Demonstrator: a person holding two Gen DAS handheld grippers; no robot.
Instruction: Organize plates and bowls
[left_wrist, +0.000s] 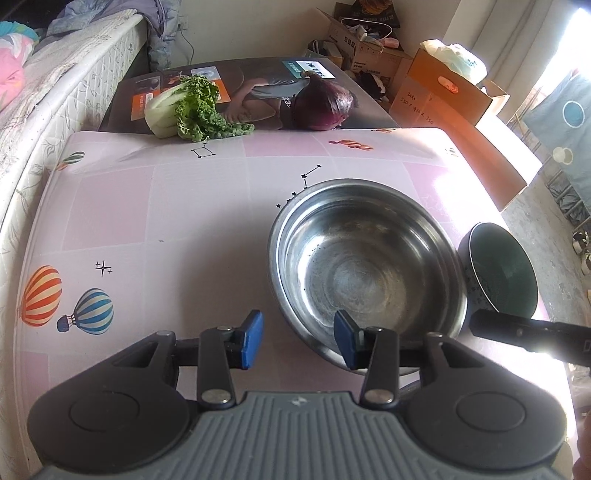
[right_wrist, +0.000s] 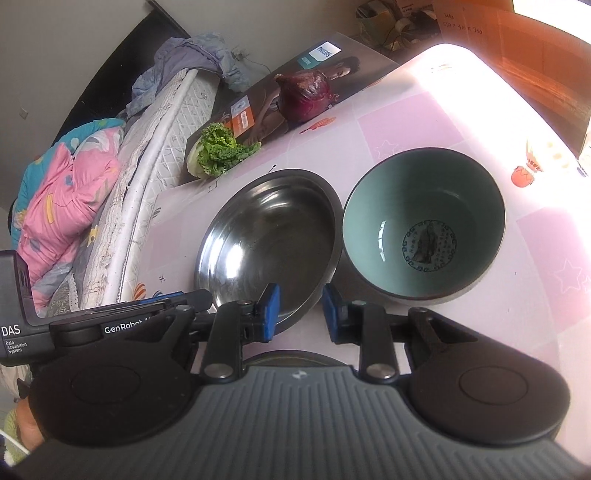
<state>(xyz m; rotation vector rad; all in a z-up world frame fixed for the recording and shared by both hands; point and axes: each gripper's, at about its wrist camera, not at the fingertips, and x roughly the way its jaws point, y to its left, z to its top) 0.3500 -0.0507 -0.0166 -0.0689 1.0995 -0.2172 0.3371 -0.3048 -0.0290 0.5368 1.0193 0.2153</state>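
Two bowls on table w/ pink patterned cloth (left_wrist: 166, 206), side by side toward its right edge: big round stainless-steel bowl (left_wrist: 365, 269), and right beside it a smaller ceramic bowl, dark outside, pale green inside w/ dark round motif at bottom (right_wrist: 424, 229). Rims touching or nearly so; can't tell which. Both upright, both empty. No plates clearly in view, though a dark rounded rim shows just under the right gripper body; can't identify.

Left gripper (left_wrist: 299, 339): jaws partly open, holding nothing. One blue pad over near rim of steel bowl, other over bare cloth; rim not between them.

Right gripper (right_wrist: 297, 314): jaws apart by a narrower gap, empty too. Left pad over steel bowl's near rim, right pad by the gap between the bowls.

At far edge of table, leafy green cabbage (left_wrist: 192, 110) and red onion (left_wrist: 321, 103), resting on printed cardboard box (left_wrist: 255, 92). Well apart from bowls.

Risks, judged from here:
- Both grippers crowd same near corner; collision likely if both go for steel bowl.
- Thin, slick steel rim: shallow pinch could slip, bowl tips or clatters.
- Green bowl sits near right edge; nudge from steel bowl could push it off.
- Strong glare on right side hides table edge.
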